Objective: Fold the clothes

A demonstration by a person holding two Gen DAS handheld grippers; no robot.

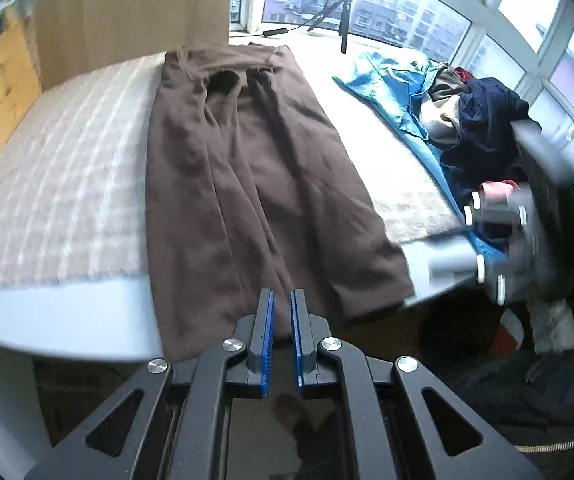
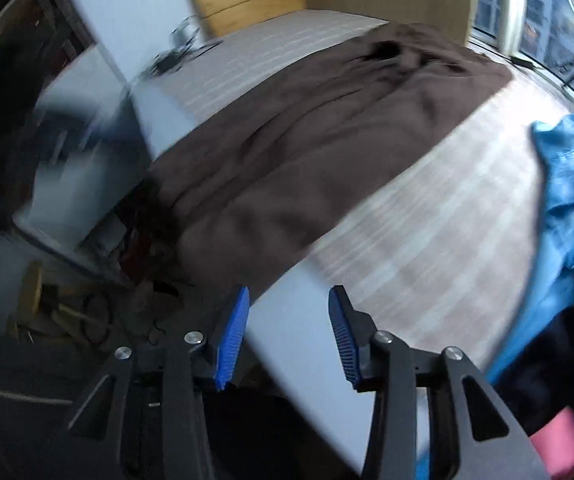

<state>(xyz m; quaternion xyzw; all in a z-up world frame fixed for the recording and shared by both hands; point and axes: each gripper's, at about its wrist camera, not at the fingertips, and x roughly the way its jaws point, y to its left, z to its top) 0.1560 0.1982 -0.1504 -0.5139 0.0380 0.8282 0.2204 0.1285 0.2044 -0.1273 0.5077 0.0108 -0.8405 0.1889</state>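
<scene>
Left tool (image 1: pixel 282 336) is seen with its blue pads nearly together, and the hem of the brown trousers (image 1: pixel 247 168) appears to be pinched between them; in the left wrist view the cloth runs down from the bed (image 1: pixel 59 168) straight into the narrow gap. Whether the pads really press the cloth cannot be confirmed there, because the hem is dark and partly hidden by the pads.

The trousers are laid flat on the bed, ahead of and beyond the left tool. Their long axis runs away from the tool, with the waistband at the far end and the leg hems nearest, hanging a little over the bed edge.

Right tool (image 2: pixel 289 336) is held with its pads apart, and nothing is found between them. It is placed over the bed edge, and the free leg hem lies ahead of it and to its left, near but not touching. A blue garment (image 2: pixel 567 184) is seen to its right, well apart from the trousers.

Both tools are pointed steeply downward. It is judged that the right tool is the one to be brought to the second hem, since the left hem is probably already taken.
</scene>
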